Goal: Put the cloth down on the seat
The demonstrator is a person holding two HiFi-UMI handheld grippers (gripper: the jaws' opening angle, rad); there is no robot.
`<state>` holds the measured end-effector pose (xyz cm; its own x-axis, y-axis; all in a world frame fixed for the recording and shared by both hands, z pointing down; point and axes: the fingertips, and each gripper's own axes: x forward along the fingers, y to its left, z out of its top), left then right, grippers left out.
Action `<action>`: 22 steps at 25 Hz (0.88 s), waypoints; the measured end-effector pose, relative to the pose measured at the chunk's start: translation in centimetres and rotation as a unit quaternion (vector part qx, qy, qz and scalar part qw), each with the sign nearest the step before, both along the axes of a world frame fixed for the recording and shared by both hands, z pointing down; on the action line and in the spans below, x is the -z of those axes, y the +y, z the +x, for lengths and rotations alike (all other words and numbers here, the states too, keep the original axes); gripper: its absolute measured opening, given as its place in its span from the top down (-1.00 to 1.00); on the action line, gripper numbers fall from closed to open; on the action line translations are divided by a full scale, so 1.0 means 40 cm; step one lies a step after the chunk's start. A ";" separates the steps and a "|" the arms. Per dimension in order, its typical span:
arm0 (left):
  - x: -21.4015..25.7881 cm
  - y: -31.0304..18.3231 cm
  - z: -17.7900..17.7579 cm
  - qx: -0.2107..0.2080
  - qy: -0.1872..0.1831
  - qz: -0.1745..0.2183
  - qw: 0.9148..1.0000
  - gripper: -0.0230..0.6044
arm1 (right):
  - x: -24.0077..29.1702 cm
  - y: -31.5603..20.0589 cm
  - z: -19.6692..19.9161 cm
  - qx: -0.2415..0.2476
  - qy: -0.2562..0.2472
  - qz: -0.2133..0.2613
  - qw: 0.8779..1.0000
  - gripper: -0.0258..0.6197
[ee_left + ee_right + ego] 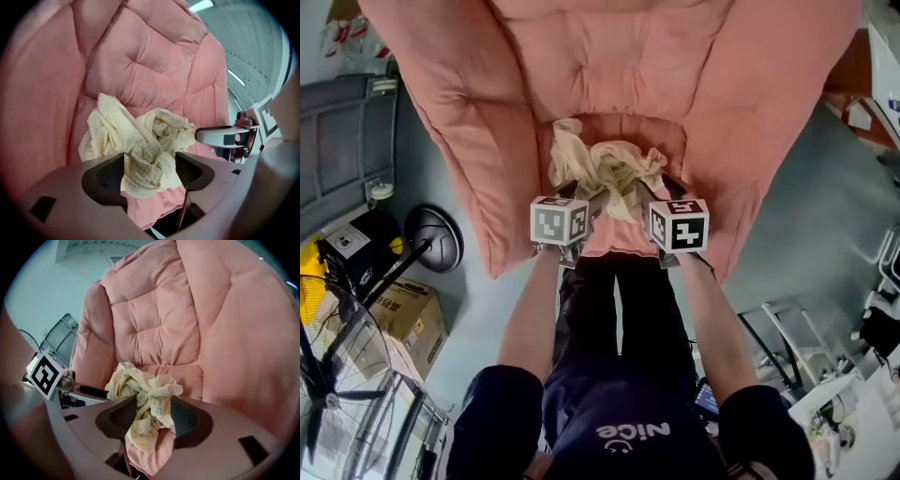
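Left claw [150, 166]: released. My jaws stand apart, and a fold of the cloth [605, 173] fills the gap between them without being squeezed.

Right claw [153, 411]: released as well. My jaws are parted with a twist of the cloth standing between the pads, loose rather than clamped.

Cloth: pale yellow with a fine check, crumpled into a loose heap. It lies on the seat [623, 242], towards the front edge. One tail droops over the front lip, and that tail shows best in my right gripper view.

Claw placement: I hold both claws side by side at the near edge of the seat, noses pointed into the heap. The left one is at the cloth's left flank and the right one at its right flank.

Cross views: my left gripper view catches the right claw's jaw just beside the heap. My right gripper view catches the left claw's marker cube at the far left.

Armchair [609, 66]: pink, thickly padded and tufted, its back and arms rising round the seat.

Arms: my left forearm [534, 309] and right forearm [712, 319] reach straight forward to the claws.

Floor to my left: a wire-caged fan [328, 394] and a cardboard box [411, 319], well apart from the chair.
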<state>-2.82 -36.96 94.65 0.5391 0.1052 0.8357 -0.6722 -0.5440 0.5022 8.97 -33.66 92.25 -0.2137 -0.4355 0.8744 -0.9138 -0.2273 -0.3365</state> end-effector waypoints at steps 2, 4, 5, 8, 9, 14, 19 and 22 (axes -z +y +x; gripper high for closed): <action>0.049 -0.012 0.001 0.010 0.006 0.008 1.000 -0.20 | 0.055 -0.006 0.002 -0.002 0.001 0.016 1.000 0.29; 0.116 -0.027 0.006 0.018 0.017 0.021 0.999 -0.20 | 0.121 -0.016 0.001 0.000 0.002 0.033 0.999 0.28; 0.155 -0.034 0.007 0.023 0.023 0.029 0.999 -0.20 | 0.158 -0.018 -0.001 0.001 0.004 0.041 0.999 0.28; 0.276 -0.048 0.018 0.037 0.047 0.055 0.997 -0.20 | 0.267 -0.025 -0.001 0.003 0.011 0.065 0.998 0.29; 0.317 -0.047 0.025 0.039 0.056 0.061 0.996 -0.20 | 0.303 -0.026 0.001 0.003 0.014 0.074 0.997 0.29; 0.518 -0.011 0.043 0.031 0.092 0.090 0.991 0.10 | 0.477 -0.008 0.000 0.003 0.026 0.109 0.994 0.29; 0.672 0.042 0.029 0.045 0.142 0.094 0.984 0.10 | 0.642 0.021 -0.017 0.005 0.027 0.149 0.988 0.29; 0.754 0.062 0.015 0.062 0.164 0.103 0.979 0.10 | 0.720 0.044 -0.022 0.009 0.037 0.167 0.985 0.29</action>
